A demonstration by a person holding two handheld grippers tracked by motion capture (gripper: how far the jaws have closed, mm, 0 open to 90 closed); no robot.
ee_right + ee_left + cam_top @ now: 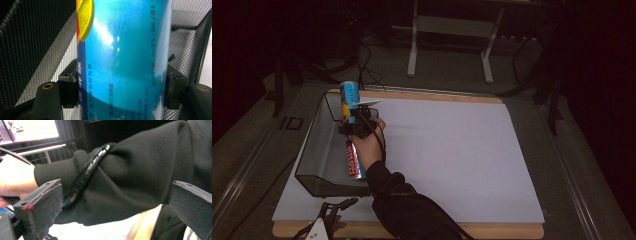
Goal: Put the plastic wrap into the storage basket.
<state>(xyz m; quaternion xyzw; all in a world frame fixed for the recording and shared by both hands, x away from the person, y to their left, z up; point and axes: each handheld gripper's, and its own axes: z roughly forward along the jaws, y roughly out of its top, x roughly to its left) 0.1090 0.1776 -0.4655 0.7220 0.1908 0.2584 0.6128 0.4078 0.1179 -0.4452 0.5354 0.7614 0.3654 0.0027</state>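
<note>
Now the right gripper [353,120] has its jaws clamped on the blue can [122,62], one pad pressed to each side, holding it upright over the mesh basket [314,165]. That grip around the body would suit lowering it in or lifting it out; which, I can't say. A second can [352,160] lies inside, behind the hand. The left gripper [120,205] sits spread and empty, jaws facing a black sleeve [140,170]. The can's base is cut off.

Two blue cans, one upright [349,100] clamped between the right gripper's [353,116] jaws, one lying [353,160] just below that gripper, one black mesh basket [314,150] around both, one left gripper [346,203] near the table's front edge, jaws apart.
</note>
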